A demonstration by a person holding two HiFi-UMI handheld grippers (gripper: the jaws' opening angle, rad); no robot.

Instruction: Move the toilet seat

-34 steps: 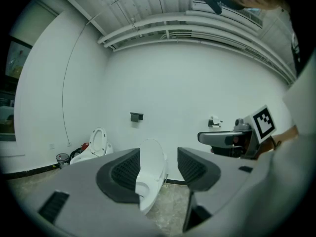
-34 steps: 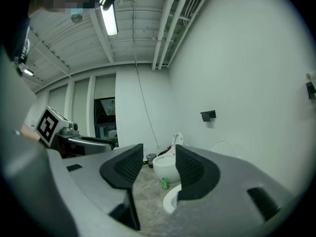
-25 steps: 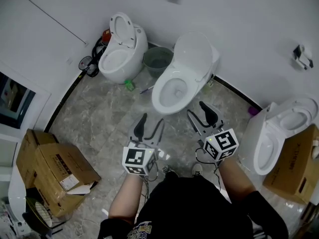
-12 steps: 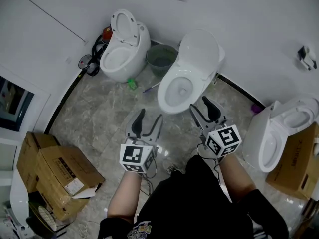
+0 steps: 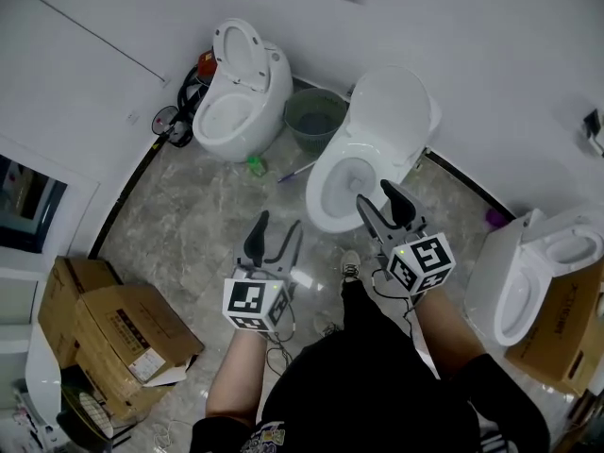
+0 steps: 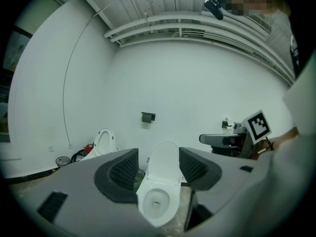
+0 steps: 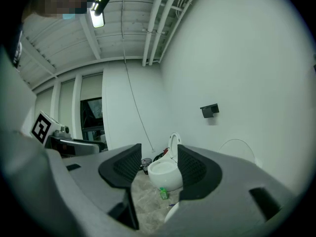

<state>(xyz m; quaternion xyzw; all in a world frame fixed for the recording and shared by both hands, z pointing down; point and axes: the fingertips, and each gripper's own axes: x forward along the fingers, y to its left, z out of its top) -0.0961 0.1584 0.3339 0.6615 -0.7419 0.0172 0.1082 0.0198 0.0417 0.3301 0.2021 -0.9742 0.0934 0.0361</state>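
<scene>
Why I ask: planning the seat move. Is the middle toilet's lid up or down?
Up. The middle toilet's lid stands raised behind the bowl, which lies open to the head view.

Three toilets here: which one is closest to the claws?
The middle toilet, beside the green bucket: the right claw is right at its bowl's front. The left toilet and right toilet stand off to the sides.

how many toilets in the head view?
3: left toilet near the back wall, centre toilet with lid up, right toilet at the frame edge. A cropped white shape bottom left may be another.
</scene>
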